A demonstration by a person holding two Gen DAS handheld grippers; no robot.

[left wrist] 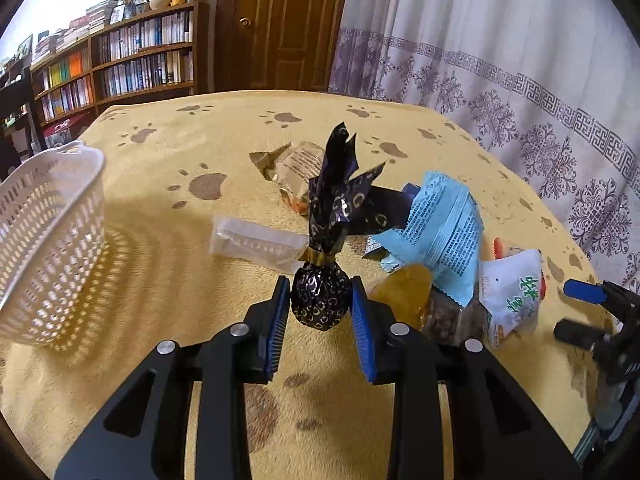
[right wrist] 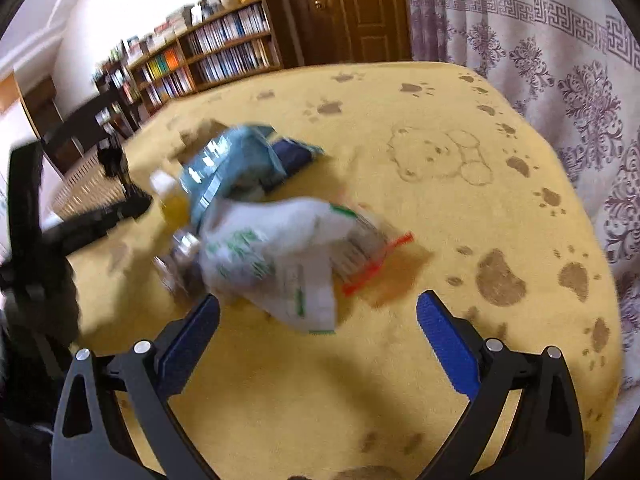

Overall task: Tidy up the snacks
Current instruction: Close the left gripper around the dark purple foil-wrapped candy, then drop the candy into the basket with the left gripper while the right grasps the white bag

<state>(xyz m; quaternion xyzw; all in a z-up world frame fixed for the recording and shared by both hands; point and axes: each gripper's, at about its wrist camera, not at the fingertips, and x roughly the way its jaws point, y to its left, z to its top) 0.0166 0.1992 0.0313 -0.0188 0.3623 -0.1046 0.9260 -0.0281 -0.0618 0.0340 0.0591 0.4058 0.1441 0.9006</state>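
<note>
Between my left gripper's (left wrist: 321, 300) pads sits one foil-wrapped chocolate (left wrist: 320, 298), pinched. Basket (left wrist: 48, 240) appears empty. My right gripper (right wrist: 318, 320) gapes; pile unsorted.

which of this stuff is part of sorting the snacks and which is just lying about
Part of the job:
- dark foil candy, held in the left tongs
- white basket
- blue packet
- white packet, ahead of the open right tongs
- clear wrapped snack

Just there:
- bookshelf
- door
- curtain
- paw-print cloth
</note>
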